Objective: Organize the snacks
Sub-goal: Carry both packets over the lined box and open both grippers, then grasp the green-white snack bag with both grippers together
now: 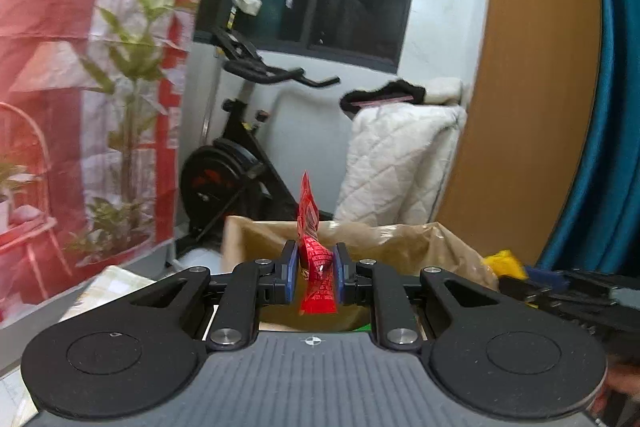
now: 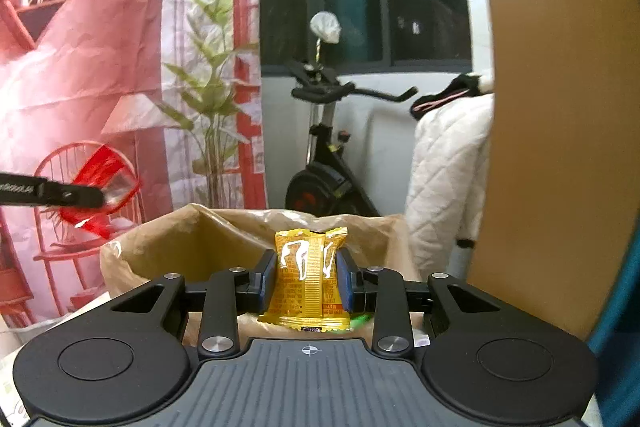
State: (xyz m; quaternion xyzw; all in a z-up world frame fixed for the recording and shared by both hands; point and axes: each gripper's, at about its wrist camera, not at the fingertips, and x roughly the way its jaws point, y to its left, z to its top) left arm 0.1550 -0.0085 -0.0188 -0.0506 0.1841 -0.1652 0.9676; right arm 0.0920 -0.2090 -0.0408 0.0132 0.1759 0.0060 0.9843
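My left gripper is shut on a red snack packet, held upright above an open brown paper bag. My right gripper is shut on a yellow snack packet, held over the same paper bag. In the right wrist view the left gripper comes in from the left edge with the red packet in it, above the bag's left rim. In the left wrist view the right gripper's black body and the yellow packet show at the right edge.
An exercise bike stands behind the bag. A white quilted cover hangs beside it. A wooden panel rises on the right. A red printed backdrop fills the left. Something green lies under the right gripper.
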